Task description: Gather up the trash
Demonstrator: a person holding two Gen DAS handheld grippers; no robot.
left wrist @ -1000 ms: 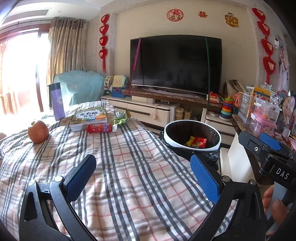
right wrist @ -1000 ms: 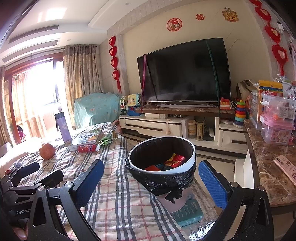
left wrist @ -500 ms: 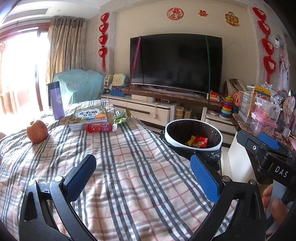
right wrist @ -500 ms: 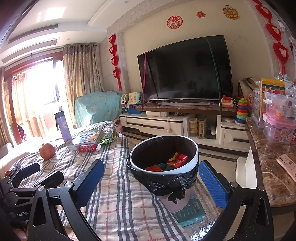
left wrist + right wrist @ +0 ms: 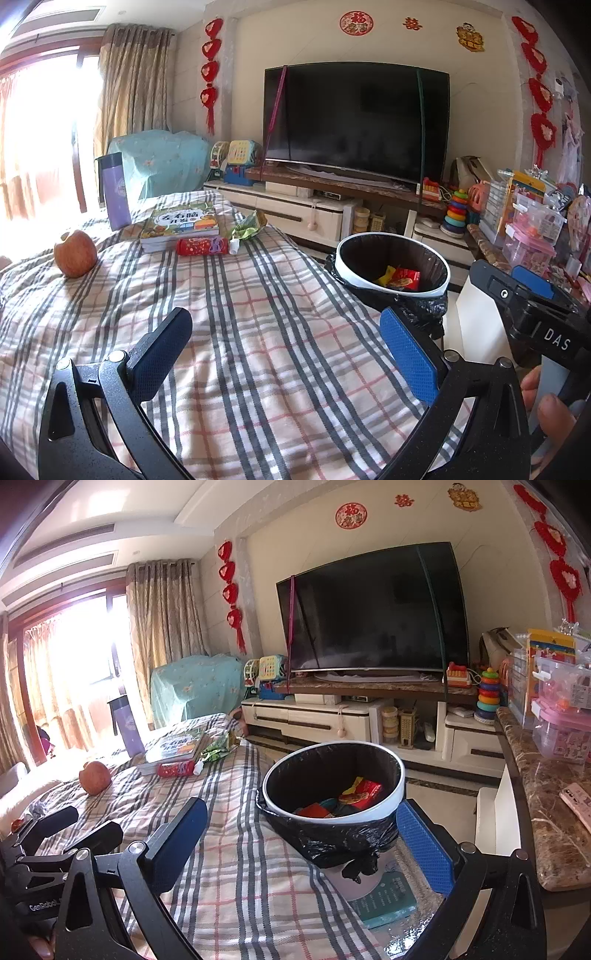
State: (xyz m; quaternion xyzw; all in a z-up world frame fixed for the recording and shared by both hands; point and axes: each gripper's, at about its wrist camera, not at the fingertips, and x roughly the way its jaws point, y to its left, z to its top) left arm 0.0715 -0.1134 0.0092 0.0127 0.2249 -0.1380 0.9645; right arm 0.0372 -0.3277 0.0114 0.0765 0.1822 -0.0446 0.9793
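The trash bin (image 5: 334, 786), white-rimmed and lined with a black bag, sits just ahead of the right gripper (image 5: 301, 843), between its two blue pads, with red and yellow wrappers (image 5: 360, 792) lying inside. That gripper is spread wide and holds nothing. The left gripper (image 5: 291, 350) is likewise wide apart and empty, hovering over the plaid cloth (image 5: 236, 332). Far ahead of it and to its left lie a red packet (image 5: 201, 246) and a green wrapper (image 5: 249, 227), beside a book (image 5: 181, 225), an apple (image 5: 75, 253) and a purple bottle (image 5: 115, 192).

left tongs (image 5: 291, 350) spread wide, right tongs (image 5: 310, 845) spread wide
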